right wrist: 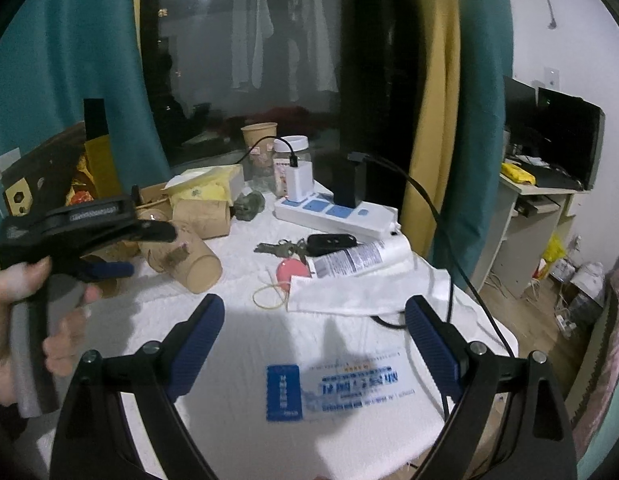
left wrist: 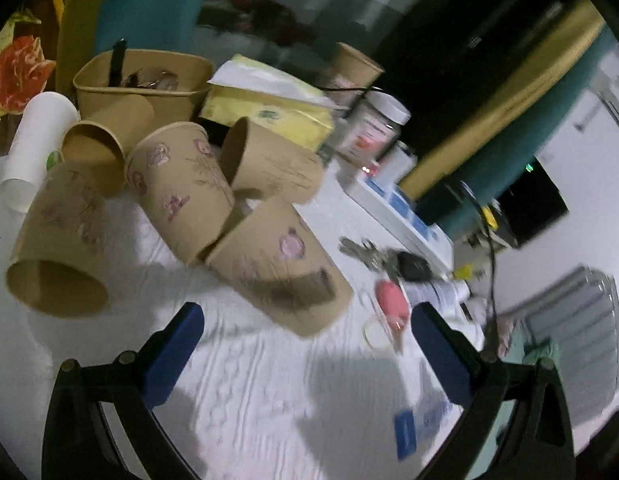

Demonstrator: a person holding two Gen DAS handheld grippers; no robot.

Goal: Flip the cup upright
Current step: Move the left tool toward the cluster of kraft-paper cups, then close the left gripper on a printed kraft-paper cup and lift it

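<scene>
Several brown paper cups lie on their sides on a white cloth (left wrist: pixel 249 380). The nearest cup (left wrist: pixel 281 268) lies just ahead of my left gripper (left wrist: pixel 309 316), which is open and holds nothing. Behind it lie a flowered cup (left wrist: pixel 181 192), another cup (left wrist: pixel 273 164), and one at the left (left wrist: pixel 57 248) with its mouth facing me. A white cup (left wrist: pixel 33 140) lies at the far left. One cup (left wrist: pixel 353 68) stands upright at the back. My right gripper (right wrist: pixel 314 308) is open over the cloth, away from the fallen cup (right wrist: pixel 189 258). A hand (right wrist: pixel 13 304) holds the left gripper's handle.
A brown box (left wrist: pixel 141 80) and a yellow tissue pack (left wrist: pixel 269 108) sit behind the cups. To the right are a jar (left wrist: pixel 377 124), a power strip (right wrist: pixel 333 216), keys (right wrist: pixel 293 246), a tube (right wrist: pixel 361 256), a pink object (right wrist: pixel 293 272) and a rubber band (right wrist: pixel 269 296). A printed bag (right wrist: pixel 349 384) lies near.
</scene>
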